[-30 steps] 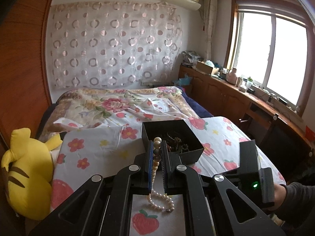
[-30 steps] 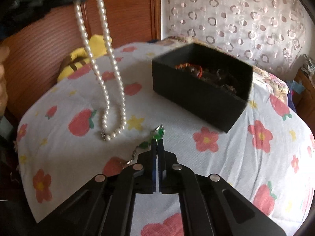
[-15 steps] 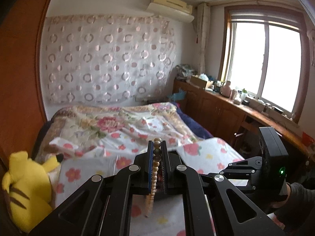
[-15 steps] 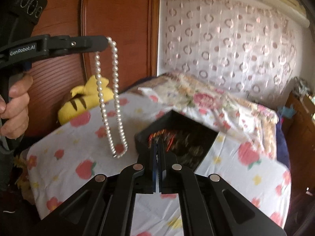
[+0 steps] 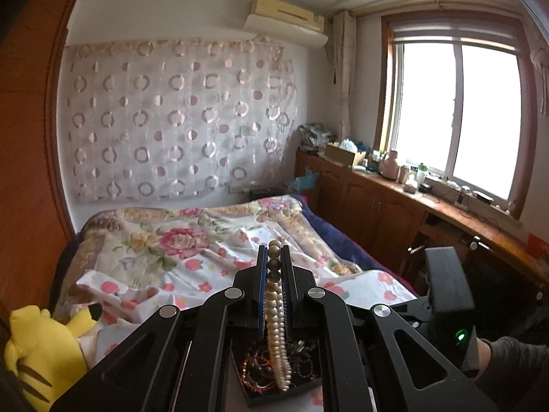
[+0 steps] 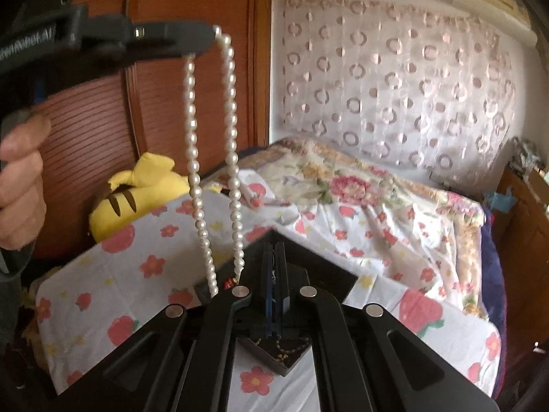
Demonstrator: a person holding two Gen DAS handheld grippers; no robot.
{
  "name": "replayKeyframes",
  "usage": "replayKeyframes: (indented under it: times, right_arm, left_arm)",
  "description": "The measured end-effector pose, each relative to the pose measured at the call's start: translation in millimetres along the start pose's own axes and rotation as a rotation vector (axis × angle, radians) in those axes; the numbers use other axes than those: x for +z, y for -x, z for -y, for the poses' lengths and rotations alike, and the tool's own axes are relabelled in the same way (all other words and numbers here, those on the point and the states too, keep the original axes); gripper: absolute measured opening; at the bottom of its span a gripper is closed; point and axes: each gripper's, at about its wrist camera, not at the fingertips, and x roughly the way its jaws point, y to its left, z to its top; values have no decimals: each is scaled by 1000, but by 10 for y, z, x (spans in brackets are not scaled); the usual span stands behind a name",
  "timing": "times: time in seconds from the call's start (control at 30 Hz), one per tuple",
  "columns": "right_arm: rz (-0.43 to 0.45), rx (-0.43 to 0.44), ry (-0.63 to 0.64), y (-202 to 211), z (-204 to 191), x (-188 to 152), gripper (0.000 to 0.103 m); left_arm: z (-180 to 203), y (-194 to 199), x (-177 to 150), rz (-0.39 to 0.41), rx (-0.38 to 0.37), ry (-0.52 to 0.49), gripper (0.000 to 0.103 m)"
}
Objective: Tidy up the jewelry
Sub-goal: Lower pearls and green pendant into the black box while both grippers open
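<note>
My left gripper (image 5: pixel 273 257) is shut on a white pearl necklace (image 5: pixel 278 336), which hangs down over the black jewelry box (image 5: pixel 274 396). The box holds several bead bracelets (image 5: pixel 254 367). In the right wrist view the left gripper (image 6: pixel 209 39) holds the pearl necklace (image 6: pixel 233 158) high, its loop dropping to the black box (image 6: pixel 329 271). My right gripper (image 6: pixel 274 250) is shut above the box. A thin chain shows between its fingers (image 6: pixel 274 274); what it is I cannot tell.
The box sits on a board covered in a strawberry-and-flower cloth (image 6: pixel 137 274) on a bed with a floral quilt (image 5: pixel 178 240). A yellow plush toy (image 5: pixel 41 353) lies at the left by the wooden headboard (image 6: pixel 103 120). A wooden counter (image 5: pixel 429 206) runs under the window.
Both grippers have risen from the cloth and moved over the box. The pearl necklace, once touching the cloth, now hangs free with its end in the box. The right gripper has come over the box.
</note>
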Motion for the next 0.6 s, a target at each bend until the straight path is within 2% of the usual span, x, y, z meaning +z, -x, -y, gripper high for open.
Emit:
replayKeyframes:
  times: [0.2,0.33,0.37,0.5,0.6]
  right_arm:
    - [-80,14,-39,-322,97,-265,3]
    - [-94,2,-45,-379,79,-377,4]
    - [-95,0,-50,-369,90,-401,6]
    - [-76,-18,-74,-262,100,-447,28]
    - [-49,-36,-116,-104,115,-484,28]
  left_arm:
    - [-102,-522,-256,-105,17,9,6]
    - [-202,-861,-507,-198,26,31,6]
    - [-223,-929,-578,-219,32,33,7]
    - [-261,-1006,-774,-259,45,52,7]
    - [-226,-928,-871,-254,77,46,12]
